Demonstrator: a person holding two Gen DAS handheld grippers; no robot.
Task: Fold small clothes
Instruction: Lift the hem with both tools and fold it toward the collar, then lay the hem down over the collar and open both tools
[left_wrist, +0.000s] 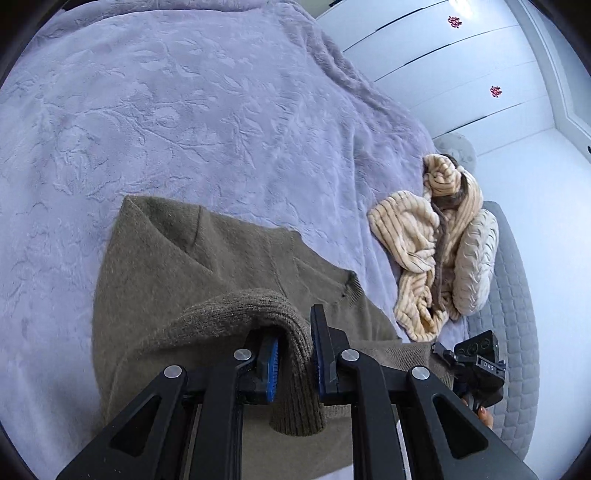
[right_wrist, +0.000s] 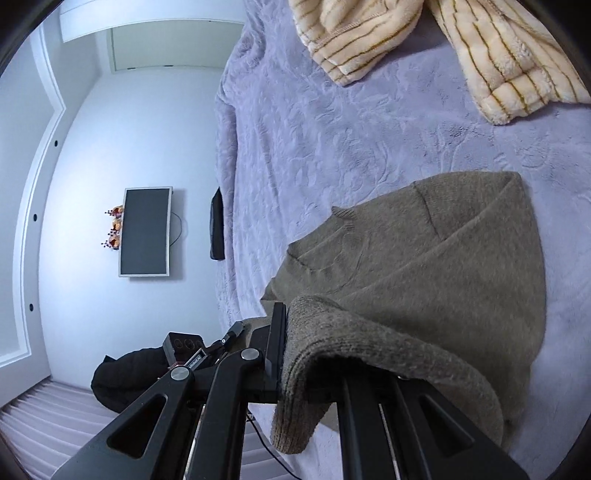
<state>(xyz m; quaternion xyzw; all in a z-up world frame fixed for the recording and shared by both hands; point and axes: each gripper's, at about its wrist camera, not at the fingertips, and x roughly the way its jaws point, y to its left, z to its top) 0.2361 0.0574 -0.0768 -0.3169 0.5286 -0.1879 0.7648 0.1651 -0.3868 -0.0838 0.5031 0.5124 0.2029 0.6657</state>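
Note:
An olive-brown knitted sweater (left_wrist: 207, 266) lies on the lilac bedspread (left_wrist: 166, 110), its near part lifted and draped toward both cameras. My left gripper (left_wrist: 295, 354) is shut on the sweater's ribbed edge, which hangs down between the blue pads (left_wrist: 272, 365). My right gripper (right_wrist: 295, 350) is shut on another stretch of the same ribbed edge (right_wrist: 303, 387); the knit drapes over and hides its right finger. The sweater (right_wrist: 443, 258) spreads away from the right gripper over the bedspread (right_wrist: 332, 129). In the left wrist view the other gripper shows at the lower right.
A cream striped fleece garment (left_wrist: 424, 240) lies crumpled near the bed's right edge beside a cream cushion (left_wrist: 476, 258); the fleece garment (right_wrist: 480, 55) also appears in the right view. White wardrobe doors (left_wrist: 461, 74), a wall screen (right_wrist: 146, 230) and a dark bundle (right_wrist: 129, 376) lie beyond the bed.

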